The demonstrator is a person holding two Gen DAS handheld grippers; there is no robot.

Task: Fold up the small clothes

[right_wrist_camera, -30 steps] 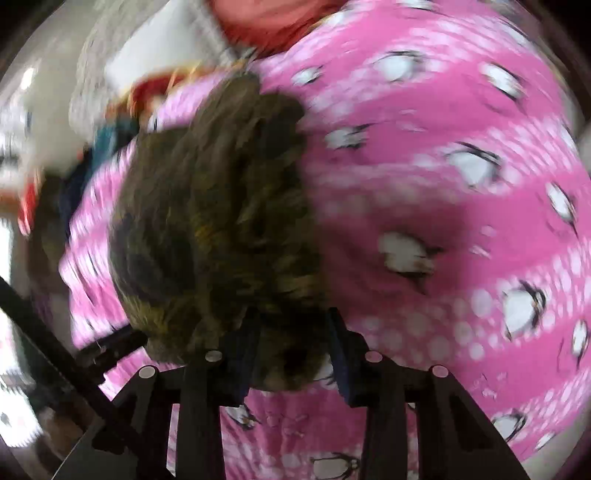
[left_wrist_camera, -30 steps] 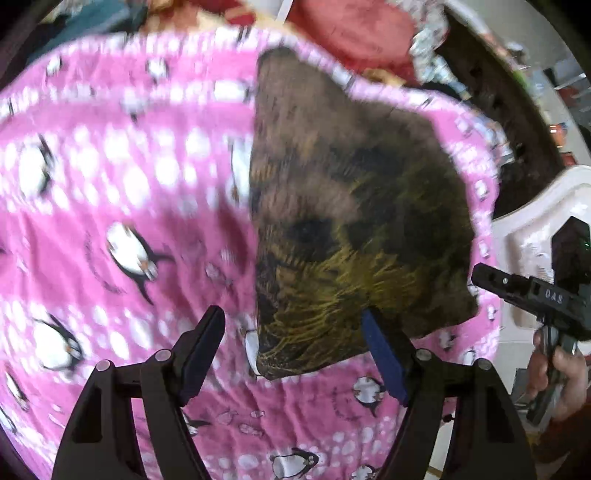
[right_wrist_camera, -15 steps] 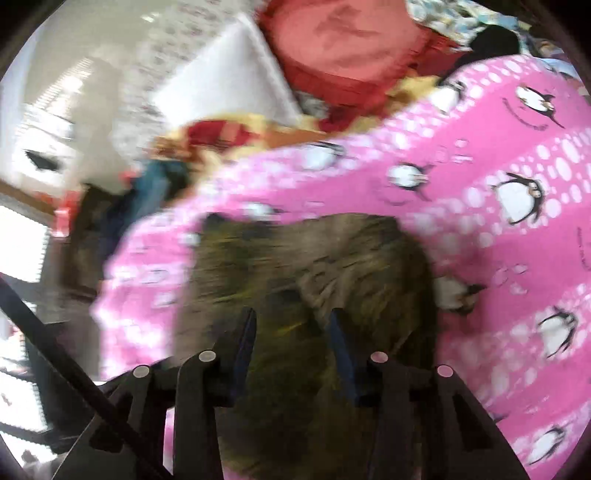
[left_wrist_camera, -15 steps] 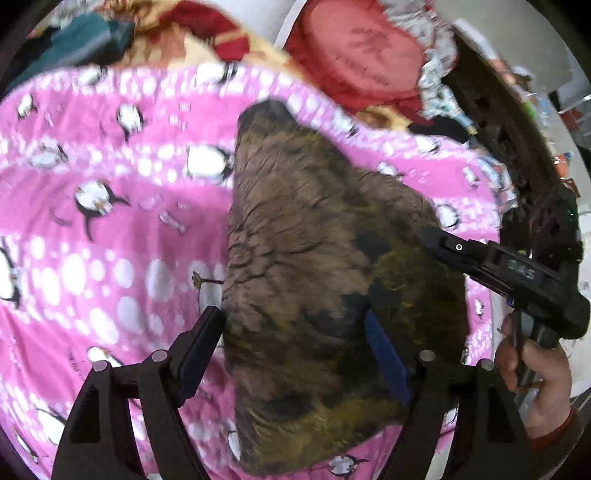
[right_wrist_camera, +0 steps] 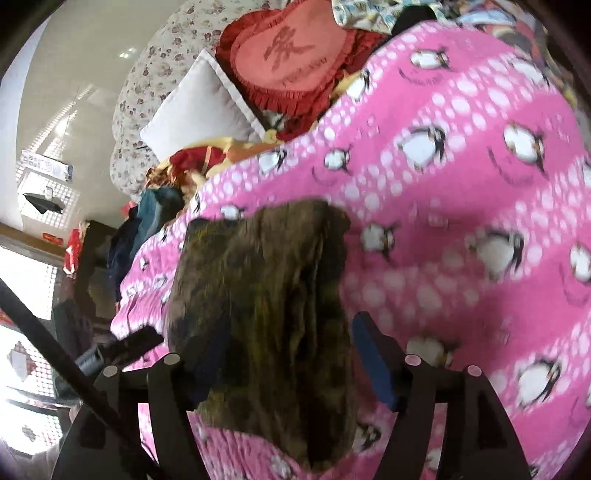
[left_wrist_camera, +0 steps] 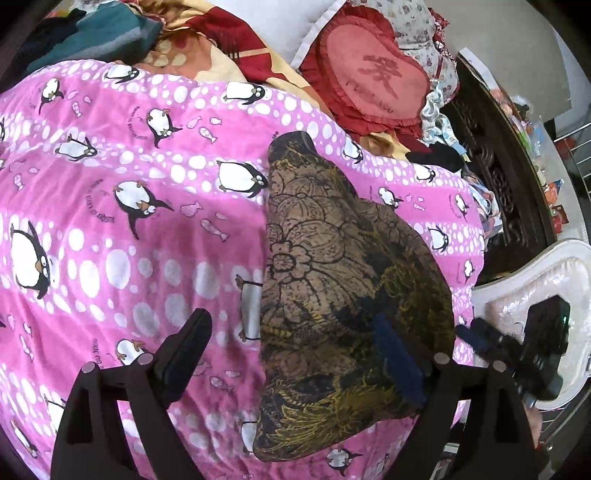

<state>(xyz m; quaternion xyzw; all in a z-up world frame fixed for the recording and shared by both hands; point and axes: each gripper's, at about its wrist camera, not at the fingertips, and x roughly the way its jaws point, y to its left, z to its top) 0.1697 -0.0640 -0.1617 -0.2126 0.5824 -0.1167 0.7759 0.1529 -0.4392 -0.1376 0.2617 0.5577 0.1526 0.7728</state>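
Clothes first: I see one small brown garment [left_wrist_camera: 343,266] with a dark flower print and yellow line work, lying folded on the pink penguin blanket [left_wrist_camera: 122,206] that covers the bed. From my left tongs [left_wrist_camera: 295,354] it stretches straight ahead, its narrow end far out and its wide end close in. The left tongs stand wide apart and hold nothing; the one finger hangs over bare blanket to the side of the garment, while the blue-padded finger [left_wrist_camera: 397,363] sits over the garment's near right part. I cannot tell whether that pad touches the cloth.

My right tongs [right_wrist_camera: 291,358] are also spread apart, with the garment [right_wrist_camera: 266,295] lying between and ahead of the two fingers. The picture is blurred there, so I cannot say whether either pad touches it. In the left view the right tongs [left_wrist_camera: 480,338] show just beside the garment's right edge, near the white padded chair [left_wrist_camera: 554,280].

Beyond the garment, far ahead of both tongs, a red heart-shaped cushion [left_wrist_camera: 373,77] leans among a white pillow [right_wrist_camera: 199,110] and a flowered quilt [right_wrist_camera: 147,85]. A teal garment [left_wrist_camera: 99,33] lies bunched at the blanket's far left corner.
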